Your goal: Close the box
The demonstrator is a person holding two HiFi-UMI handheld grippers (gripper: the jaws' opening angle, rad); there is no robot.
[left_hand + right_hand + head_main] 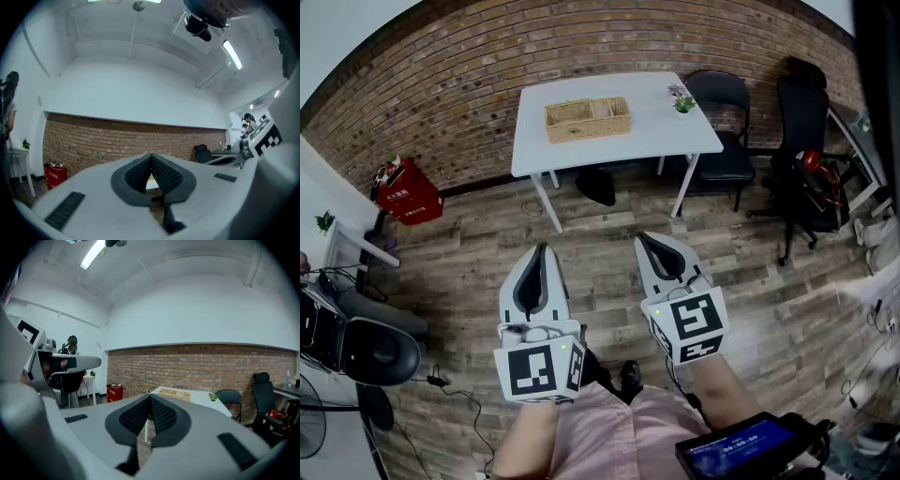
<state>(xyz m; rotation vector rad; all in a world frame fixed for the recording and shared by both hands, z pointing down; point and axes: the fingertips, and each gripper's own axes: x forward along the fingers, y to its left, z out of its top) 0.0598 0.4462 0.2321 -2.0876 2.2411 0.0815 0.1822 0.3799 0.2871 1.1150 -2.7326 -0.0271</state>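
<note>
The box (588,119) is a tan woven wicker one, rectangular and shallow. Its top is open, and a partition seems to split the inside into two parts. Whether a lid lies folded in it cannot be told. It sits on the white tabletop (661,136), left of the middle and towards the far edge by the brick wall (469,84).

Well to the left of the tabletop, a red crate (406,192) stands on the floor against that wall. Under the tabletop lies a dark bundle (598,186). At the tabletop's far right corner stands a small potted plant (683,103), apart from the box. Just right of the tabletop is a black folding chair (724,131), and further right a black office chair (806,141).

On the near side of the tabletop, well short of it, the left hand-held gripper (541,249) is clenched on nothing, its jaws meeting at the tips. Beside it, the right hand-held gripper (643,239) is likewise clenched and empty. Both point towards the tabletop, with only plank floor (609,220) between.

The box's long axis runs left to right, along the tabletop's far edge and the wall. Its right end is turned slightly further from the person, and its long side faces both tools.
</note>
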